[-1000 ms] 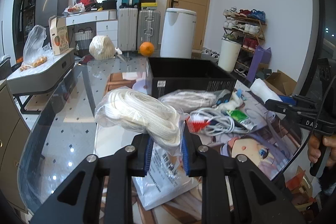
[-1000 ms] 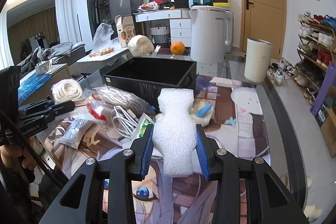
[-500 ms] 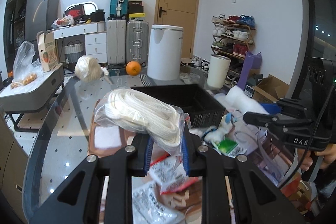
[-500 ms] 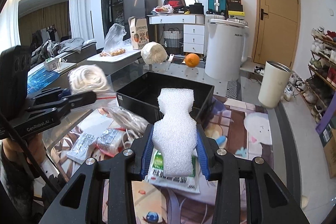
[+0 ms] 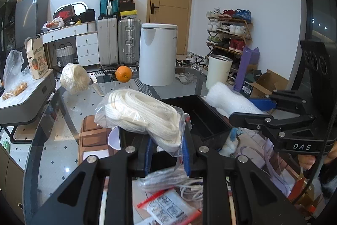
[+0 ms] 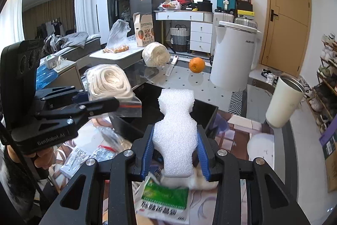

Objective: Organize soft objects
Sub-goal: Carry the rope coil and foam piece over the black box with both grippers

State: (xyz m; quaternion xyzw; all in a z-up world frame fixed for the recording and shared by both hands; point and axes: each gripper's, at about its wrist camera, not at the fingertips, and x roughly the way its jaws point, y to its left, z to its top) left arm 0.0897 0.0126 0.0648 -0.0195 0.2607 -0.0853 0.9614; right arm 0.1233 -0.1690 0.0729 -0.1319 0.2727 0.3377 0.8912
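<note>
The left claw (image 5: 166, 156) is clamping its blue pads on a clear bag of coiled white rope (image 5: 141, 113), carrying it in the air just on the near side of the black bin (image 5: 202, 117), over the bin's near-left corner. The right claw (image 6: 175, 153) is squeezing a white foam block (image 6: 175, 130) between its blue pads; the block is standing upright and pinched narrow at the waist, hanging above the near edge of the black bin. In the left wrist view the right claw is showing beside the bin's right wall, with the foam jutting past its fingers toward the bin. On the near side of the bin, loose white cables (image 5: 168, 182) and flat printed packets (image 5: 168, 208) are lying on the tabletop (image 5: 69, 119). A green-and-white packet (image 6: 166, 201) is lying nearer still, under the right claw. Beyond the bin, a ball of white cord (image 6: 155, 55) and an orange (image 6: 197, 65) are sitting on the glass tabletop, the orange nearer a white canister (image 6: 233, 58).
</note>
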